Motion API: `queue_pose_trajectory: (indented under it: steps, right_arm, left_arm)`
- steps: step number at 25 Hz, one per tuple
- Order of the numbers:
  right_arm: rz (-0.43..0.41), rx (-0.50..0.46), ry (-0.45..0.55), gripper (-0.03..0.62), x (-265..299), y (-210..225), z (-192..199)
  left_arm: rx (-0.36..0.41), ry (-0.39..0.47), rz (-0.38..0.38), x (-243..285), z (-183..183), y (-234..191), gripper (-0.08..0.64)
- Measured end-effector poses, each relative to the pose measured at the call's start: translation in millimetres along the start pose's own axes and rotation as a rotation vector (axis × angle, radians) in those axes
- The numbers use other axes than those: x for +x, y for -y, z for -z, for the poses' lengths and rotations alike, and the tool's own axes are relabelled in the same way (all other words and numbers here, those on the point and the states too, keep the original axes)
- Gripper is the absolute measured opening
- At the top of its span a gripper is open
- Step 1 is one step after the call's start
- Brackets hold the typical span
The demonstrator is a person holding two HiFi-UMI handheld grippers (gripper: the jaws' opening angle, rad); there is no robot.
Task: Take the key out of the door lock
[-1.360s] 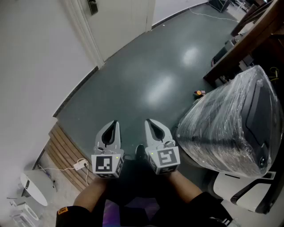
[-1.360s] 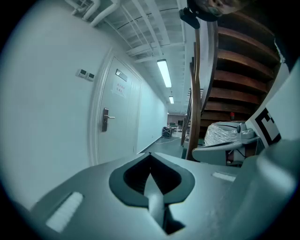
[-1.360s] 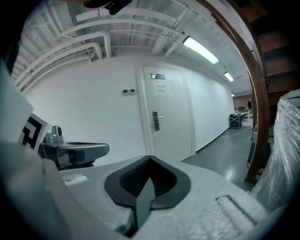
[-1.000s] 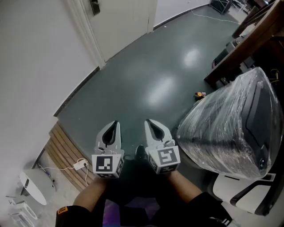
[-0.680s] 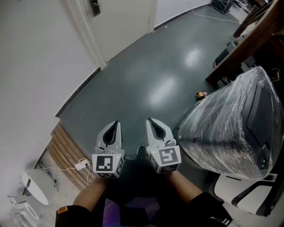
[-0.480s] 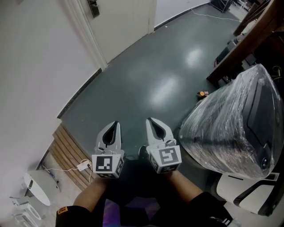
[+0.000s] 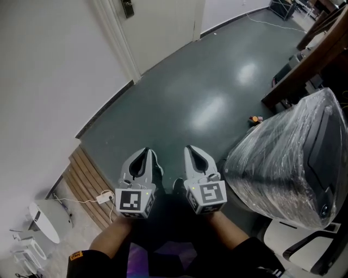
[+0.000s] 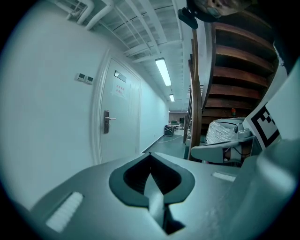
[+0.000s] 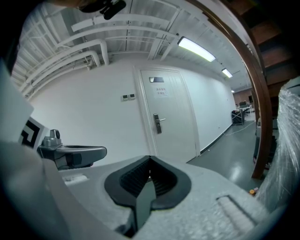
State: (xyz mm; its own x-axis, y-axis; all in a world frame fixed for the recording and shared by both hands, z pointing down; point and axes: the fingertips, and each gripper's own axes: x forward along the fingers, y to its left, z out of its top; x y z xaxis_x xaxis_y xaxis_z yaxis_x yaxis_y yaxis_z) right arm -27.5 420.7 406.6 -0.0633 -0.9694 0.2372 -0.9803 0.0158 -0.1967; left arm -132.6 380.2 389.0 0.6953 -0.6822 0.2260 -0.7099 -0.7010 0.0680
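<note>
This is a hallway with a dark green shiny floor [image 7: 185, 103] and white walls. The white door [image 7: 163, 27] stands far ahead of the person, up and to the left in the head view. On it is the silver door lock [image 7: 128, 7], a tall plate that stands upright, with a handle that sticks out level to one side. The left tongs [image 7: 144, 150] and the right tongs [image 7: 188, 147] sit side by side, close to the person's body. Both point out over the floor, well apart from the door. Both are shut tight with nothing in them. In the right gripper view the door lock [image 9: 158, 123] sits almost straight above the tip of the tongs. In the left gripper view it [image 8: 107, 122] is off to the left. I think the left tongs are on the door's side, but both have a long way to go, so walking closer comes first. The key is too small to see from here in any view, so I cannot tell which way it sticks out. The top of the door is cut off in the head view. A big thing wrapped in clear plastic [image 7: 288, 163] sits to the right.
</note>
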Motion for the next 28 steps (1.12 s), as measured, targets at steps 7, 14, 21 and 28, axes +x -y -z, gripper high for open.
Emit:
queue_pose_trajectory:
  steps: [7, 14, 21, 28]
  right_arm:
    - [0.040, 0.009, -0.064, -0.008, 32, 11, -3]
    - [0.050, -0.034, -0.095, -0.008, 103, 30, -16]
    - [0.054, -0.084, -0.085, -0.008, 198, 26, -62]
    - [0.048, -0.133, -0.085, -0.008, 268, 7, -91]
  left_arm:
    - [-0.053, -0.024, 0.040, 42, 3, -17, 0.018]
    - [-0.081, -0.033, 0.094, 110, -5, -52, 0.018]
    - [-0.115, -0.028, 0.120, 180, -27, -123, 0.018]
    - [-0.114, -0.001, 0.121, 226, -52, -183, 0.018]
